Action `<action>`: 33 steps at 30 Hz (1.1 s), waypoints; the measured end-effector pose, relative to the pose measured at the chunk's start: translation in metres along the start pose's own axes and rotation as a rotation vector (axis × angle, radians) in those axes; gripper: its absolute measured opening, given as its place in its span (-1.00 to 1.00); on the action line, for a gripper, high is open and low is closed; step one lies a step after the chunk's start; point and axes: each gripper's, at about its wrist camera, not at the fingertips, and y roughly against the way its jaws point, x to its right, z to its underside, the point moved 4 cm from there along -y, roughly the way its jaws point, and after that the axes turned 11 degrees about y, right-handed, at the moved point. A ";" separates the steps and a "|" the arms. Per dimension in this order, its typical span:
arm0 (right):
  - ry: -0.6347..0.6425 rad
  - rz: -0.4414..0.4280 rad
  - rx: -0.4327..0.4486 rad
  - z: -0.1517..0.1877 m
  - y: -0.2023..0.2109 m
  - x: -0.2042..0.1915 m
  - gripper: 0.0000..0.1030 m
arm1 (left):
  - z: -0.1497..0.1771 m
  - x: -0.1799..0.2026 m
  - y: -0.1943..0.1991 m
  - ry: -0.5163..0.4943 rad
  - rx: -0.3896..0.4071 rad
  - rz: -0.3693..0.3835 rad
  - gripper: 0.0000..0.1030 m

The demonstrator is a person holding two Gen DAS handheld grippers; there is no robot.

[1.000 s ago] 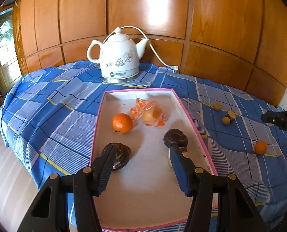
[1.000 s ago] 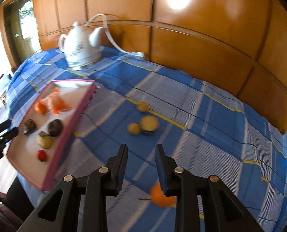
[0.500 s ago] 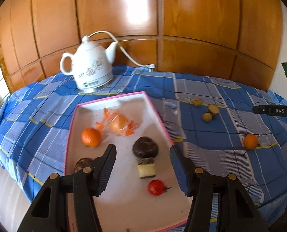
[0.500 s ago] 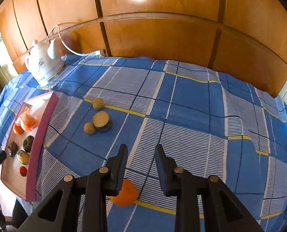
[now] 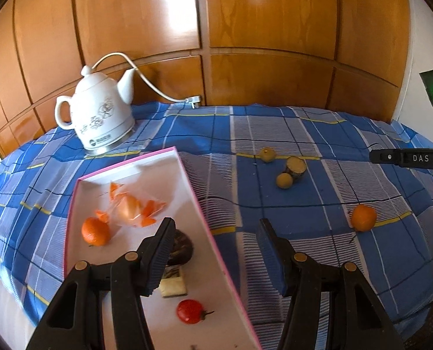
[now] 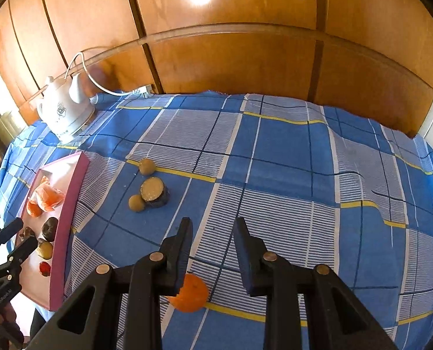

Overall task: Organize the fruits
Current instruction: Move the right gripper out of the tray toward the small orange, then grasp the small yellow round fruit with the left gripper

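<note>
The right tool (image 6: pixel 212 223), narrowly spread and empty, hangs above the small round orange fruit (image 6: pixel 191 296), which lies on the blue checked cloth (image 6: pixel 289 151) at lower centre, half under one finger. I think it should spread wider, centre on the fruit, then descend. The left tool (image 5: pixel 216 222) is spread and empty over the pink-rimmed white tray (image 5: pixel 198 204)

left gripper (image 5: pixel 216 250) open, empty — right gripper (image 6: pixel 212 250) narrow
</note>
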 end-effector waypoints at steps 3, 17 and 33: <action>-0.004 -0.002 -0.004 0.001 0.000 0.000 -0.44 | -0.001 0.008 -0.006 -0.007 -0.016 0.014 0.13; -0.039 0.011 -0.018 0.002 0.000 0.006 -0.43 | -0.009 0.035 -0.041 0.019 -0.151 0.116 0.13; -0.054 -0.008 -0.011 0.001 0.001 0.005 -0.43 | -0.028 0.089 -0.120 -0.098 -0.257 0.148 -0.15</action>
